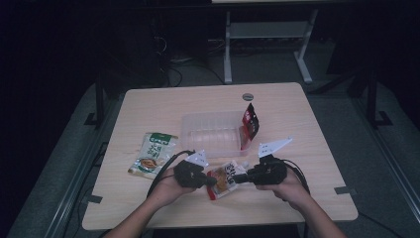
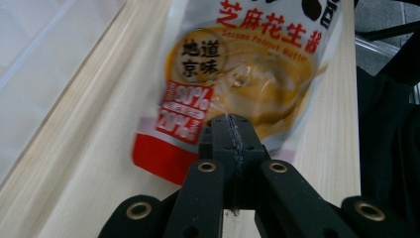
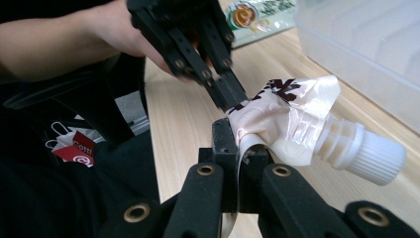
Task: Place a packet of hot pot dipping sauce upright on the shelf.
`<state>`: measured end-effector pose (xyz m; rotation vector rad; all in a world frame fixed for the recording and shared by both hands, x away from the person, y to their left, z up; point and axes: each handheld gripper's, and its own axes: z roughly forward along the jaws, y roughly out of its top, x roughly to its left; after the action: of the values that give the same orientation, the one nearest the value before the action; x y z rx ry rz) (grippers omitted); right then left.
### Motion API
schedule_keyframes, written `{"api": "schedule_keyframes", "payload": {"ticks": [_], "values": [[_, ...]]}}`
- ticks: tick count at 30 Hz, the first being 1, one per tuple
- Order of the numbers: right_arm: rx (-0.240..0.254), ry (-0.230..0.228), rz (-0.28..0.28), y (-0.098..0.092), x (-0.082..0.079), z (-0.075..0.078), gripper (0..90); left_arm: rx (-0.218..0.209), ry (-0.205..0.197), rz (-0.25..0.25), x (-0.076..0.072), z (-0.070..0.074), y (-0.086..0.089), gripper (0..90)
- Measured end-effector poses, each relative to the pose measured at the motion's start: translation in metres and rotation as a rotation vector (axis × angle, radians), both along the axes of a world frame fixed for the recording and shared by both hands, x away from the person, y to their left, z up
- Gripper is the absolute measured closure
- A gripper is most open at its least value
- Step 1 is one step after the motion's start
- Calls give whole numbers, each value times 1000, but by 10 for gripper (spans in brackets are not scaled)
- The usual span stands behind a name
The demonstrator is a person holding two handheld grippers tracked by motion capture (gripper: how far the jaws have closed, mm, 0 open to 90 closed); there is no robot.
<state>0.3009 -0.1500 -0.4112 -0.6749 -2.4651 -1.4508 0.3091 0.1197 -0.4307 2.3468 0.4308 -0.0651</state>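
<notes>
A person sits at a light wooden table with a black two-jaw gripper in each hand, and both grippers pinch the same spouted pouch, held just above the near edge of the table between the hands. The left gripper has its jaws pressed together on the pouch's bottom edge; the right gripper has its jaws pressed together on the crumpled top corner, just beside the white ribbed screw cap. Behind the pouch, in the middle of the table, stands a clear plastic bin with a red and black packet leaning upright at its right end, apparently inside it. A green and white packet lies flat on the table to the left of the bin. Judging by this layout, the work looks like packing food packets into the bin: one seems stowed, the pouch is lifted but not yet placed, and the green packet is untouched. The pouch's label reads "Sesame Peanut Butter" in small red letters under large red Chinese characters, with "80%" and "20%" in a red panel. The writing on the other packets is too small to read. A red tag marked "Cotti" shows near the person's lap.
</notes>
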Motion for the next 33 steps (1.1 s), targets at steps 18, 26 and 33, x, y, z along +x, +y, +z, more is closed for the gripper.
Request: {"api": "schedule_keyframes", "payload": {"ticks": [18,26,33], "values": [[100,-25,56,14,-5,13,897,-79,-2,-34,-3,2,-20,899],[99,-35,30,7,-5,15,897,-99,-2,-1,1,8,0,899],[78,-68,25,5,0,27,897,-101,46,64,2,15,37,807]]}}
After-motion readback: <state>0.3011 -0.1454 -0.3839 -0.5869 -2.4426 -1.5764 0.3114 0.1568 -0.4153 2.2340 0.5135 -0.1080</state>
